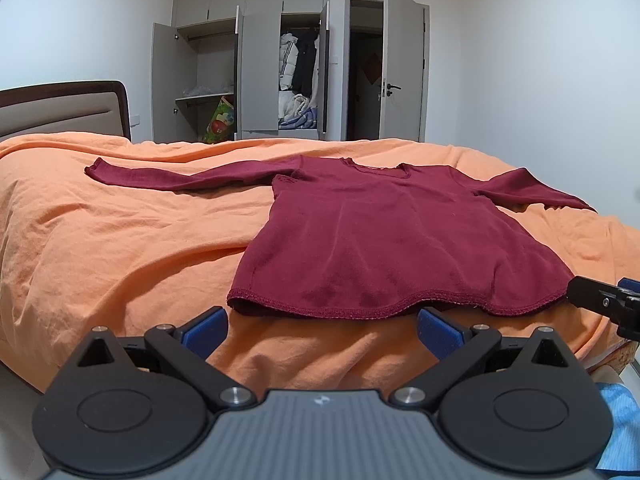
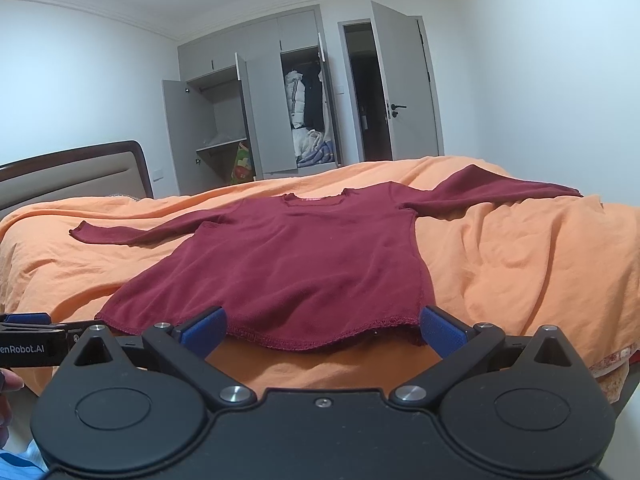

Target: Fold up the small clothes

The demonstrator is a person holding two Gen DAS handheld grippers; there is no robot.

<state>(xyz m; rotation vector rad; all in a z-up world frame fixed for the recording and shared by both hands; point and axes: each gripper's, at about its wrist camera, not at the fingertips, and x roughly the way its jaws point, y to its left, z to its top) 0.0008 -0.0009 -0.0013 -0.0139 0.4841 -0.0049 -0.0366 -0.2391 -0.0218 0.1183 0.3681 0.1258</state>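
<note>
A small dark-red long-sleeved top point(image 1: 380, 236) is laid flat, front up, on the orange bedsheet point(image 1: 120, 248), with its hem toward the near edge of the bed and its neckline toward the wardrobe point(image 1: 248, 60). Both sleeves are spread outward from the body of the top; the left sleeve point(image 1: 168, 178) is stretched toward the headboard point(image 1: 64, 106), the right sleeve point(image 2: 492, 190) away from it. No fold is seen in the garment yet.

The left tool point(image 1: 320, 330) is held just short of the hem, jaws spread wide, nothing gripped. The right tool point(image 2: 322, 330) is likewise released, its blue pads set either side of the hem's right portion; whether the pads are touching the cloth cannot be told. In the left wrist view the right tool is seen just beside the hem's right corner.

The step in hand is judged to be the approach before the first fold: garment spread, both tools unloaded. For the next move, a grasp point is likely needed, either a hem corner with each tool or a sleeve to be brought across the body of the top. The knit looks soft and limp, so sagging between grips is to be expected, and the sheet beneath the top could be pinched along with it.
</note>
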